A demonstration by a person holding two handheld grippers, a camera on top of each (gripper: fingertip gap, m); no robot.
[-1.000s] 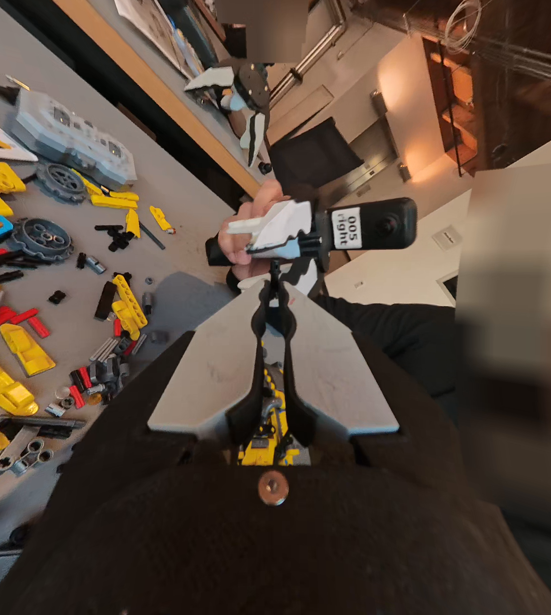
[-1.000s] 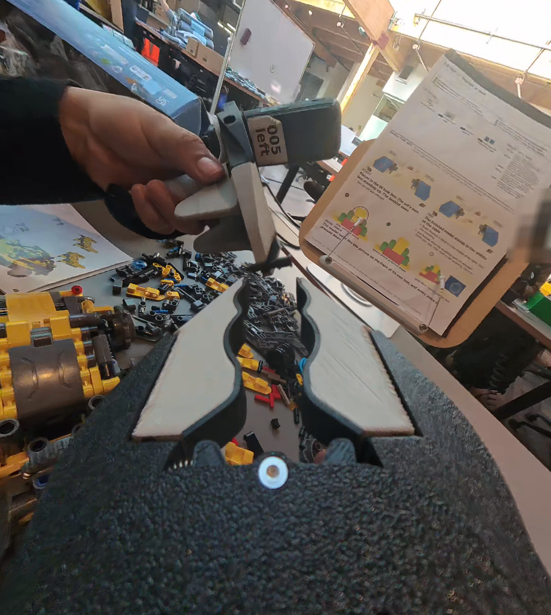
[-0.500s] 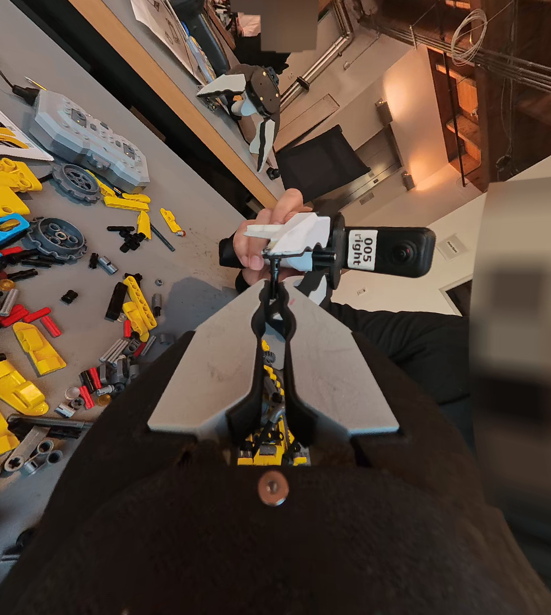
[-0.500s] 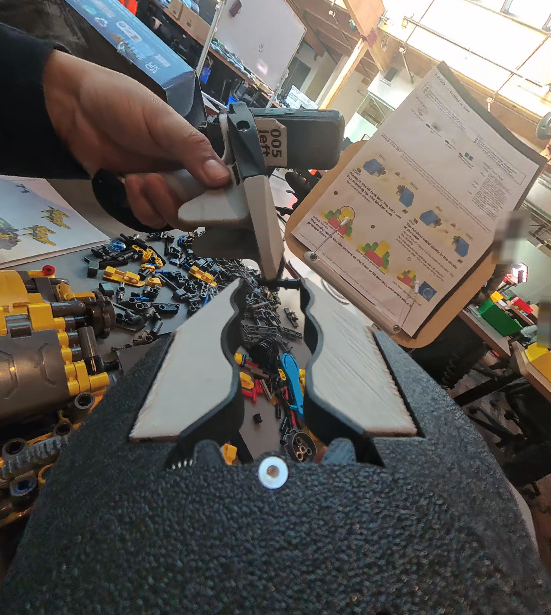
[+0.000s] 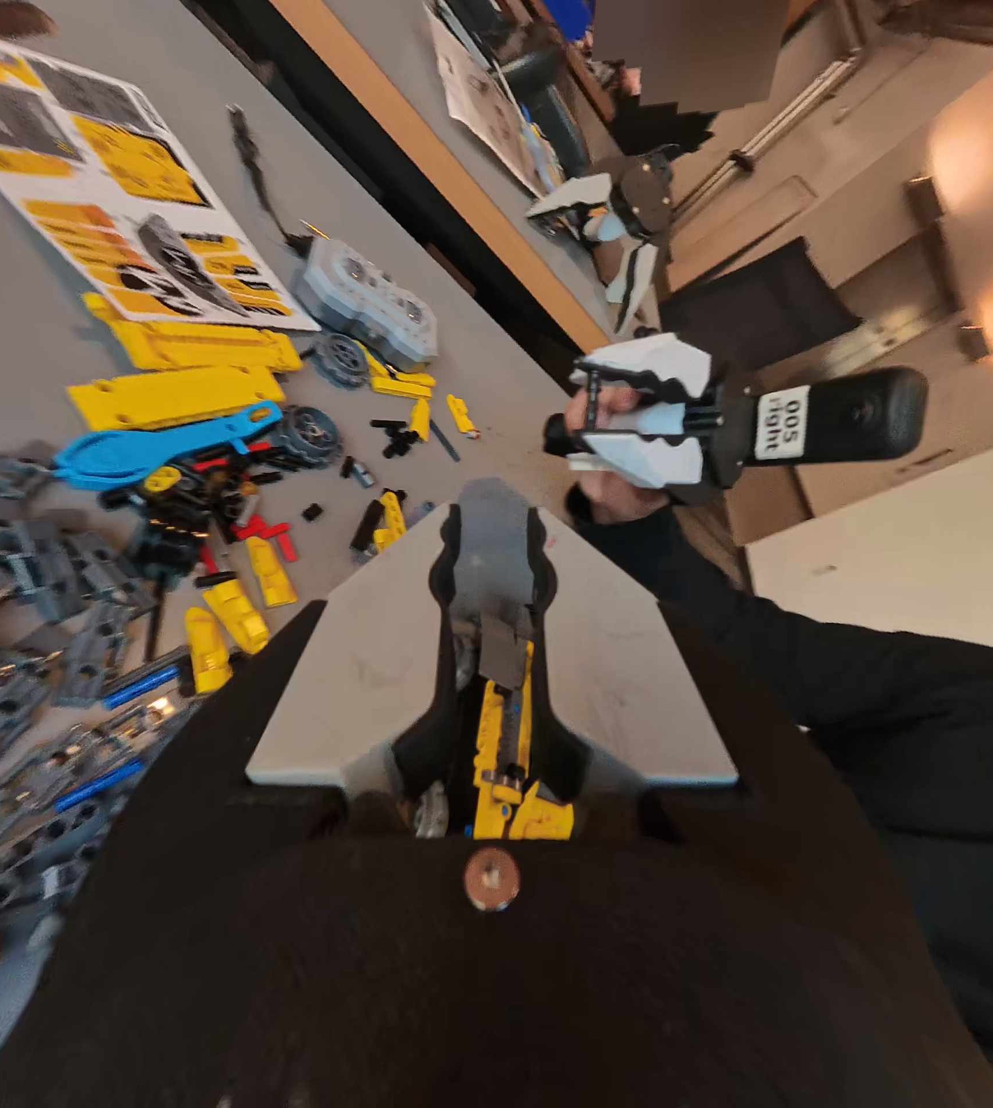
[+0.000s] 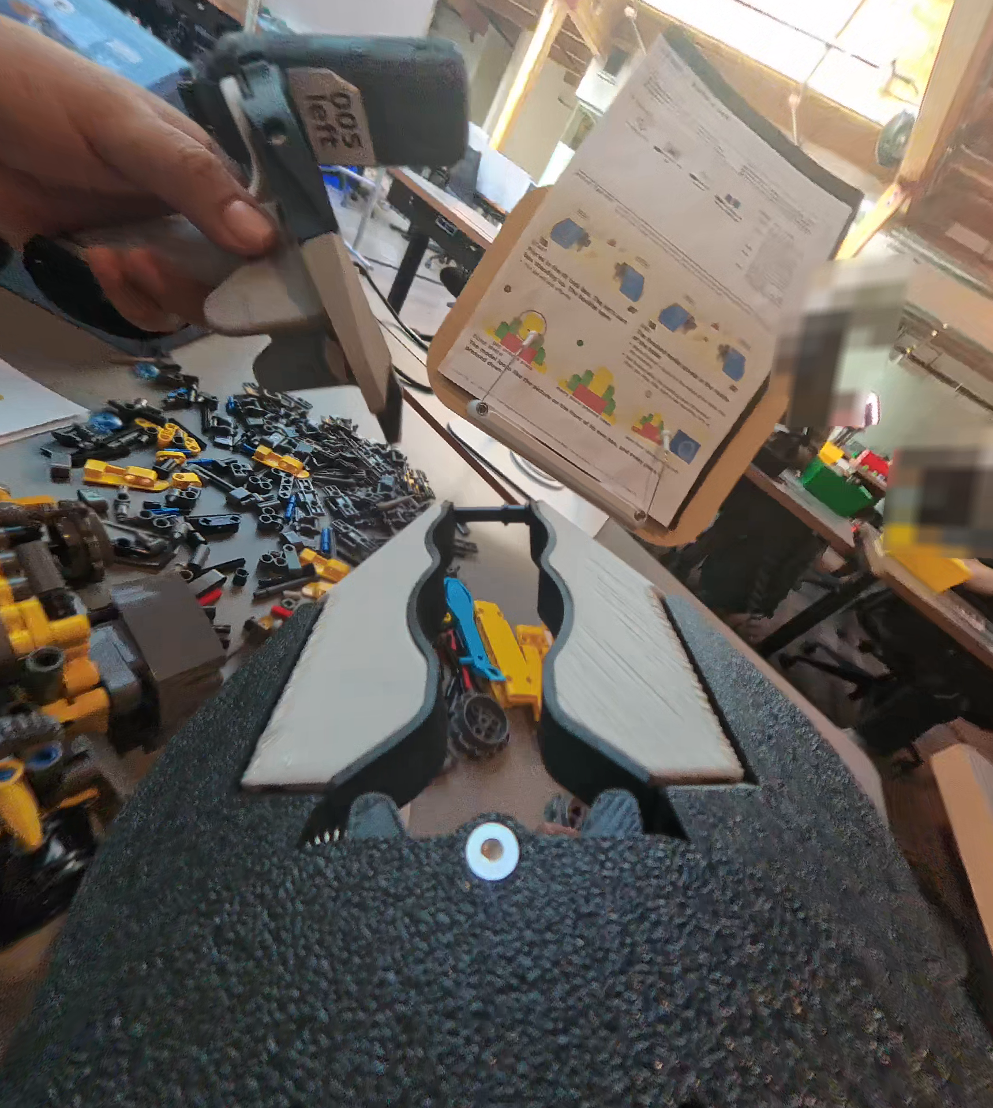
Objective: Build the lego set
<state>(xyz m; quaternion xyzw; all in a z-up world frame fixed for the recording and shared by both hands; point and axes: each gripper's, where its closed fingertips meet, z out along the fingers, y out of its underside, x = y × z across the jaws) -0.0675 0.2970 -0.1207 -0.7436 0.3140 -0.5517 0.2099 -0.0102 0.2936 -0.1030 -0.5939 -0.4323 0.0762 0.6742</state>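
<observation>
My right gripper (image 6: 491,514) is shut on a thin black axle (image 6: 491,509), which spans between its two fingertips above the grey table (image 6: 500,569). In the left wrist view this gripper (image 5: 587,406) shows ahead, held by a hand, with the black axle (image 5: 593,400) across its tips. My left gripper (image 5: 494,517) is open and empty, its jaws well apart. It hangs above a yellow and grey brick-built model (image 5: 500,719). In the right wrist view the left gripper (image 6: 389,419) shows edge-on at upper left, apart from the axle. The model (image 6: 20,629) lies at the left.
Many loose black, yellow and blue parts (image 6: 278,479) cover the table. A blue piece (image 5: 164,443), yellow panels (image 5: 182,390), a grey block with ports (image 5: 362,300) and a sticker sheet (image 5: 92,210) lie to the left. An instruction sheet on a stand (image 6: 631,312) stands behind. There is about 7 cm between the tips of the two grippers. It is some 15 cm from my left tips to the blue piece (image 5: 164,443). Look for it in the right wrist view (image 6: 464,621) too.
The left gripper was shut on the black axle; it has opened and drawn away. The right gripper has closed on the axle and now holds it alone.
</observation>
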